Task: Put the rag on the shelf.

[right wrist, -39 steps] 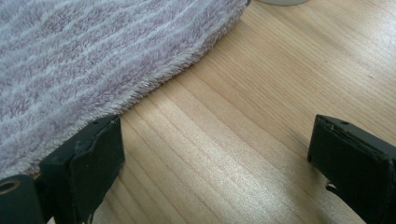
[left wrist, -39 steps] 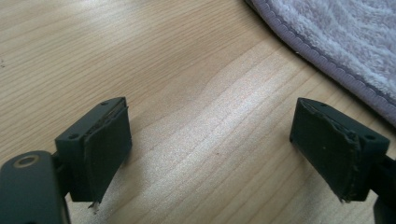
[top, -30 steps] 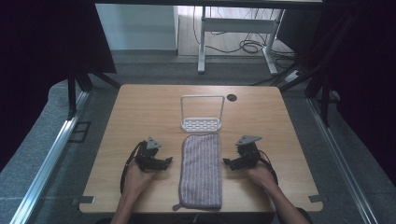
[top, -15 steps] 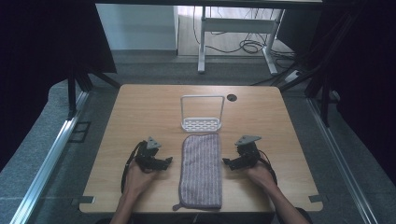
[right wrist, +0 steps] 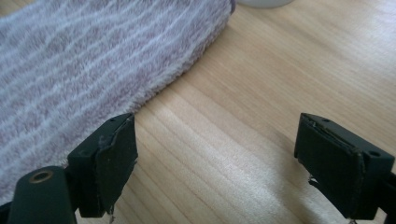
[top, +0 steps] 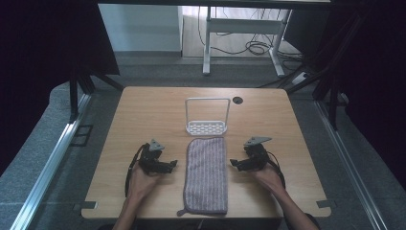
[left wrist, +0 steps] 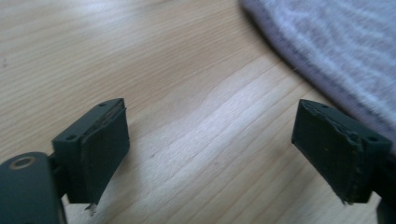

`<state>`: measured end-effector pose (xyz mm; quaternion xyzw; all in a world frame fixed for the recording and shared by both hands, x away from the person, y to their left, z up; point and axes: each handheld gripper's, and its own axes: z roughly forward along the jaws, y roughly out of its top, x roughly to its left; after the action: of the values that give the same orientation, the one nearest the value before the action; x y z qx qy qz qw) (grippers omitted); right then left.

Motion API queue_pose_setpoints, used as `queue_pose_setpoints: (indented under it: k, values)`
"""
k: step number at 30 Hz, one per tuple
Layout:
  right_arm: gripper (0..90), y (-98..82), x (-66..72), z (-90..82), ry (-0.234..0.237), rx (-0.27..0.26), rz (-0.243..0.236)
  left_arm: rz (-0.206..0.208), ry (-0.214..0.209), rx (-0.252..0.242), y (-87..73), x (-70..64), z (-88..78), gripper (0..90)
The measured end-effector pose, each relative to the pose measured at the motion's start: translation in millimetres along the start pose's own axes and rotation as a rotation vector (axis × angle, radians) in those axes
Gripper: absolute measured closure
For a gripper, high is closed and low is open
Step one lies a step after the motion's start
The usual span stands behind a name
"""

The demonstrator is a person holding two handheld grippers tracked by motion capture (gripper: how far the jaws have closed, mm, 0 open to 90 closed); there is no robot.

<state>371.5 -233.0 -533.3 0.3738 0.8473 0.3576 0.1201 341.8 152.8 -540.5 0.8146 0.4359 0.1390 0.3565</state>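
A grey-purple striped towel (top: 206, 174) lies folded lengthwise on the wooden table (top: 143, 115), between my two grippers. My left gripper (top: 172, 164) rests on the table just left of the towel, open, jaws pointing at its edge. The towel's edge (left wrist: 327, 60) shows at the upper right of the left gripper view, apart from the wide-spread jaws. My right gripper (top: 233, 163) sits just right of the towel, also open. In the right gripper view the towel (right wrist: 93, 60) lies at the upper left, close to one jaw.
A small white wire rack (top: 207, 117) with a perforated base stands just beyond the towel's far end. A round cable hole (top: 237, 100) sits at the back of the table. Bare wood extends on both sides. Beyond the table stand a desk frame and cables.
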Motion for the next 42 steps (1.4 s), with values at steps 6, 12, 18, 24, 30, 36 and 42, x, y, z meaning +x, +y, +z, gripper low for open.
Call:
queue_pose_setpoints:
  k: [6,12,18,24,30,36,42]
  values:
    - [13.4,8.3,-3.0,-5.2,0.012,-0.014,0.026,0.022,-0.03,-0.018,9.7,-8.3,-0.8,14.2]
    - [14.2,20.7,-2.0,-4.8,0.018,-0.018,0.021,0.057,-0.041,-0.015,27.5,-14.0,5.0,18.4]
    - [24.3,34.5,-0.5,5.2,0.017,-0.008,0.005,0.125,-0.06,-0.004,48.2,-23.5,17.7,25.2]
    - [35.9,46.7,2.9,18.7,0.024,-0.006,0.011,0.135,-0.069,0.01,63.9,-25.1,35.6,33.6]
    - [44.8,54.4,7.8,34.0,0.009,0.013,-0.003,0.123,-0.052,0.031,68.9,-21.9,54.9,39.4]
    - [52.5,54.1,9.0,47.9,0.0,0.043,-0.01,0.113,-0.076,0.044,67.2,-21.5,64.6,39.3]
    - [75.9,53.2,13.2,48.5,0.045,0.044,-0.024,0.12,-0.098,0.042,65.2,-28.0,61.9,58.0]
